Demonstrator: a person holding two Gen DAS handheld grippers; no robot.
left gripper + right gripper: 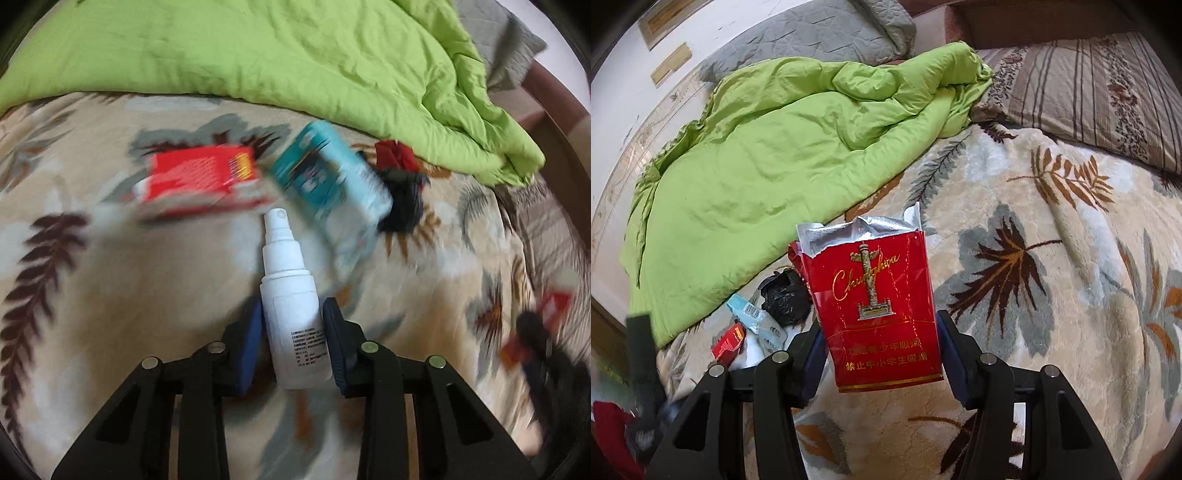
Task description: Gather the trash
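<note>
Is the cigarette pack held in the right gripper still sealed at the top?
No, the red cigarette pack is torn open at the top, with ragged silver foil sticking up.

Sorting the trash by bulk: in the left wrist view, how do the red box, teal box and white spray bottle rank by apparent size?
1. Teal box and red box: look alike, both blurred; unranked.
2. White spray bottle, held in the left tool: looks slimmer, though nearest the camera, so really smaller.

Black gripper [293, 339] arms — blue pads, silver screws
</note>
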